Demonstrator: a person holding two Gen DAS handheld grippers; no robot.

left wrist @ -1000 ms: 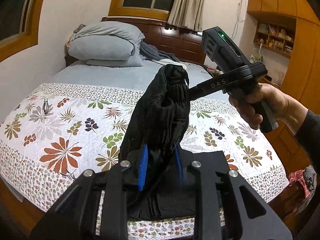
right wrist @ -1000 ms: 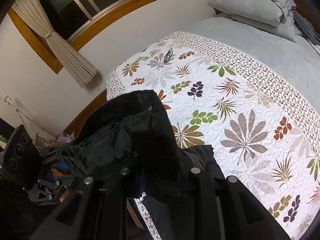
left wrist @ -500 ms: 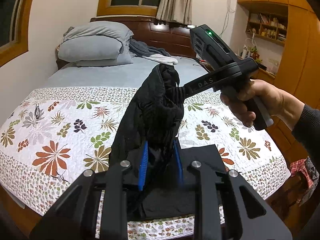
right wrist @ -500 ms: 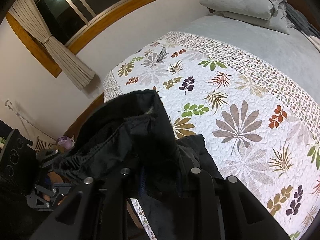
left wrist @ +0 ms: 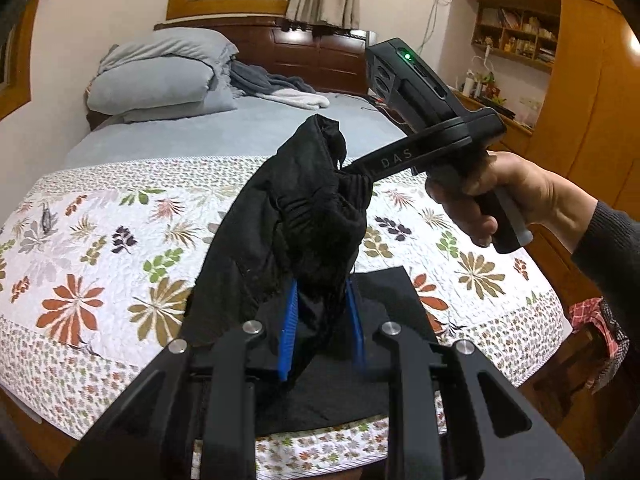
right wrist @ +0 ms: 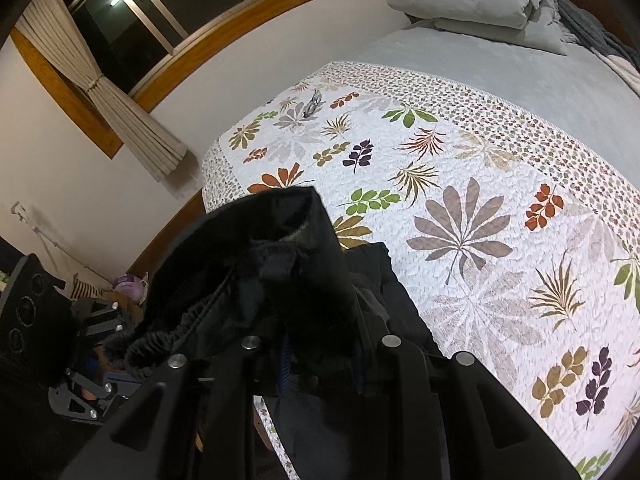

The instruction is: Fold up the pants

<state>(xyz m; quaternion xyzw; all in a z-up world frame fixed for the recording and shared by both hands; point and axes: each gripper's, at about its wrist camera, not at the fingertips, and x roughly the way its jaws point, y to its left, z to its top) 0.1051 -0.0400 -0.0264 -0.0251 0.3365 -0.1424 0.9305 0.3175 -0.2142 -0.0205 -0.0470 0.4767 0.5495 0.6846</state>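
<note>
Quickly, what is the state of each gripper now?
Left gripper: shut on the black fabric pants.
Right gripper: shut on the pants.

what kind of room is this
A bedroom, most likely in a home: a bed with a floral quilt, stacked grey pillows against a wooden headboard, and a curtained window. Both tools hold black pants above the bed.

Matt black cloth pants (left wrist: 296, 216) bunching at the elastic waistband; matt black plastic left tool (left wrist: 322, 340) showing ribbed blue pads; quilted leaf-print bedspread (right wrist: 480, 208) lying puckered; glossy wooden headboard (left wrist: 320, 64) gleaming at 12 o'clock.
</note>
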